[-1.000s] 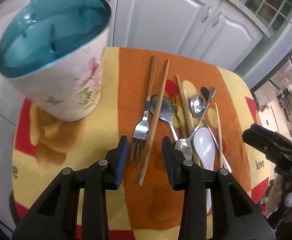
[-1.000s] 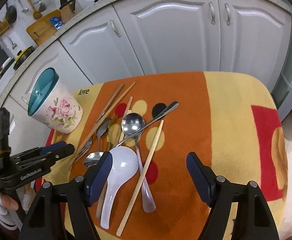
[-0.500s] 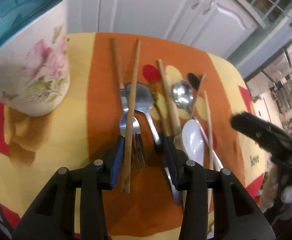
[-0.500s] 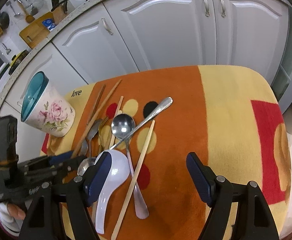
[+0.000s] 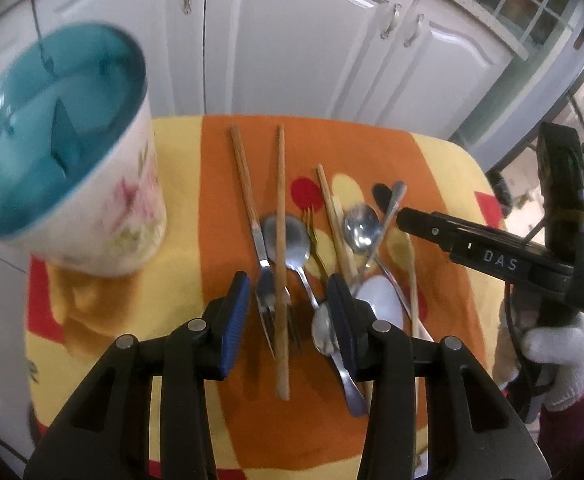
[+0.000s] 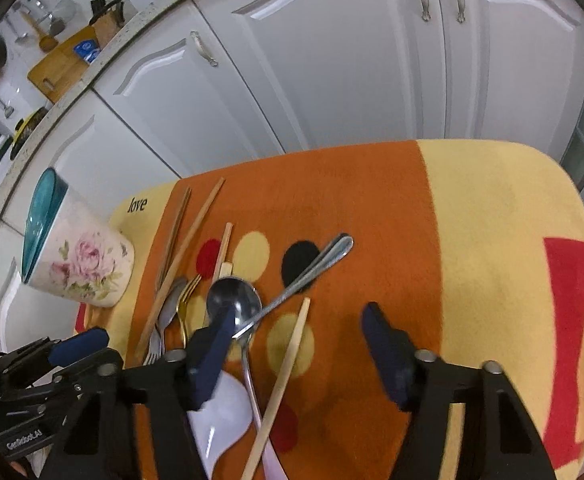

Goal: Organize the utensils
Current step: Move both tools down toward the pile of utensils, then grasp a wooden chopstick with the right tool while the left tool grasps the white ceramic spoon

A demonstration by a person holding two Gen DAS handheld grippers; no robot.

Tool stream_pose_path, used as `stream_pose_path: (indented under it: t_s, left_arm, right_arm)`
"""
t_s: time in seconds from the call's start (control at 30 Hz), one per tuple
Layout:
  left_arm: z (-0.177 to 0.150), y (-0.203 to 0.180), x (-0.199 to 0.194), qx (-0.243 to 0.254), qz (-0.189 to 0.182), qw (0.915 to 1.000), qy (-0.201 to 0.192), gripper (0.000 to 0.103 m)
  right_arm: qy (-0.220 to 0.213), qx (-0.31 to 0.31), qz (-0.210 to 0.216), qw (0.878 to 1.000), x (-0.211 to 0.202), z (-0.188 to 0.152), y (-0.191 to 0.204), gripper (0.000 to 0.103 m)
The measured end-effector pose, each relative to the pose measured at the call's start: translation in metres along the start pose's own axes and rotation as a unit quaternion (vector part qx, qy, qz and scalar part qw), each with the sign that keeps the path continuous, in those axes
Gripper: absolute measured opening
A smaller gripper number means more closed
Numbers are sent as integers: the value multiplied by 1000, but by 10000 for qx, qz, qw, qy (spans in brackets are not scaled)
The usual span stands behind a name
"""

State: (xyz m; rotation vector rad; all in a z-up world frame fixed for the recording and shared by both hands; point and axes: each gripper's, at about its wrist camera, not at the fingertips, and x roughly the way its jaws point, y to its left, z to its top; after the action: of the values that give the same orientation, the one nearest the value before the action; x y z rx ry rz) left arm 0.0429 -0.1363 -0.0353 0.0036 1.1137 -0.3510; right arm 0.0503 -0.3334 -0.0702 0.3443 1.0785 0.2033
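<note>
White panelled cabinet doors (image 6: 332,60) close off the back of the room, and in front of them a small counter wears an orange, yellow and red cloth (image 6: 472,216) with spots and the word "love" near one edge. At the left end stands a floral utensil holder (image 5: 56,152) with a teal inside, upright on the yellow part of the cloth and well apart from the cutlery. The utensils lie loose on the orange band: a wooden-handled fork (image 5: 252,224), a wooden chopstick (image 5: 280,248) lying over the fork's tines, a steel spoon (image 5: 296,248) just beside it, a small gold fork (image 5: 314,236), another chopstick (image 5: 334,216), a second steel spoon (image 6: 236,304) crossed by a long steel handle (image 6: 312,268), a white ceramic soup spoon (image 6: 220,416) and one more chopstick (image 6: 288,364). The left tool (image 5: 288,308) hangs low over the pile, released, its blue pads (image 5: 236,312) straddling the fork tines and the chopstick on them, gripping neither. The right tool (image 6: 296,344) hovers with fingers spread wide, holding nothing, above the soup spoon and the nearest chopstick. A white-gloved hand (image 5: 560,356) grips its handle.
</note>
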Motion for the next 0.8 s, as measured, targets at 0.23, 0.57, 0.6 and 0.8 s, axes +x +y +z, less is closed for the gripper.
stream_pose_path:
  t_s: [0.23,0.57,0.6,0.8]
  left_arm:
    - [5,0,-2,76,81,9999,-25,38]
    - [-11,-22,6,239,-457,9980,378,38]
    - [-13,-25,5,274,-475,9977,385,38]
    - [-21,-38,5,442,-500,9966,491,38]
  right_arm:
    - [123,181,87,9997,-1,0,-4,55]
    - [452,-499,209,9975,-18,-42,2,45]
    - [456,-462,195,9977,-16,-42,1,44]
    - [196,-513,-23,9985,-3,-30,7,29]
